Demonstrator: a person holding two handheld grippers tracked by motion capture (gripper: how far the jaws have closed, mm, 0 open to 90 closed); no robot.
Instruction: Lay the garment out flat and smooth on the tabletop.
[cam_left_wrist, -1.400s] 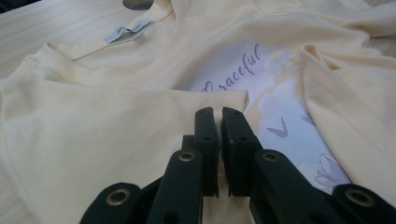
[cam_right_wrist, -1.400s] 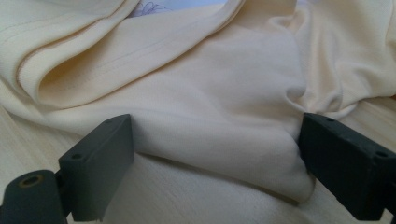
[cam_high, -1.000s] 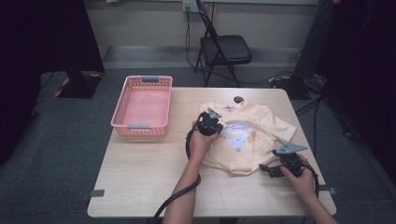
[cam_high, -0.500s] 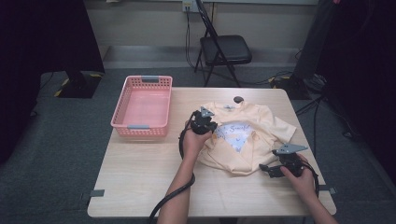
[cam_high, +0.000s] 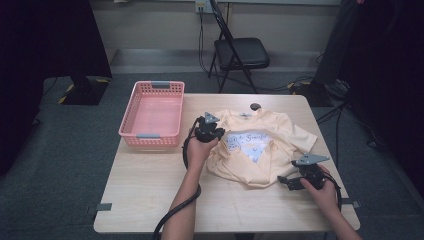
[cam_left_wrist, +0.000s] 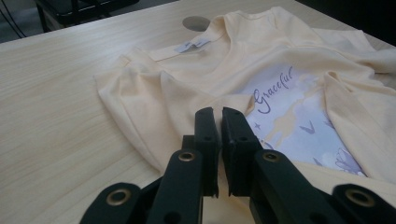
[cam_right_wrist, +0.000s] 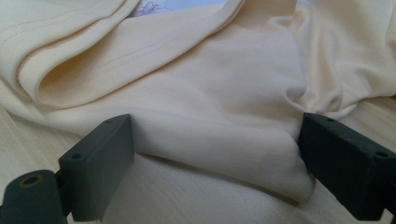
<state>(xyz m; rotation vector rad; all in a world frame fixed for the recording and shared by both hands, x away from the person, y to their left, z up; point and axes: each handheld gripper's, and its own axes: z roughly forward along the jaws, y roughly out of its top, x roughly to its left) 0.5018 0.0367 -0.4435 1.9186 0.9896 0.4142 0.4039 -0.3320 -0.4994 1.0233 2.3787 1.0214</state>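
Observation:
A pale yellow T-shirt (cam_high: 260, 145) with a lilac print lies crumpled on the wooden table (cam_high: 150, 195), collar toward the far edge. My left gripper (cam_high: 211, 128) hovers over the shirt's left shoulder. In the left gripper view its jaws (cam_left_wrist: 219, 116) stand shut with nothing between them, above the shirt (cam_left_wrist: 224, 70). My right gripper (cam_high: 286, 182) rests on the table at the shirt's near right corner. In the right gripper view it (cam_right_wrist: 215, 130) is open wide, and a folded edge of the shirt (cam_right_wrist: 210, 93) bulges between the jaws without touching the pads.
A pink plastic basket (cam_high: 152, 135) stands empty at the table's far left. A small dark disc (cam_high: 255, 106) lies on the table beyond the collar. A black folding chair (cam_high: 242, 50) stands behind the table.
My left hand has slid leftward across the shirt toward its left shoulder, jaws still shut. The right hand has stayed put.

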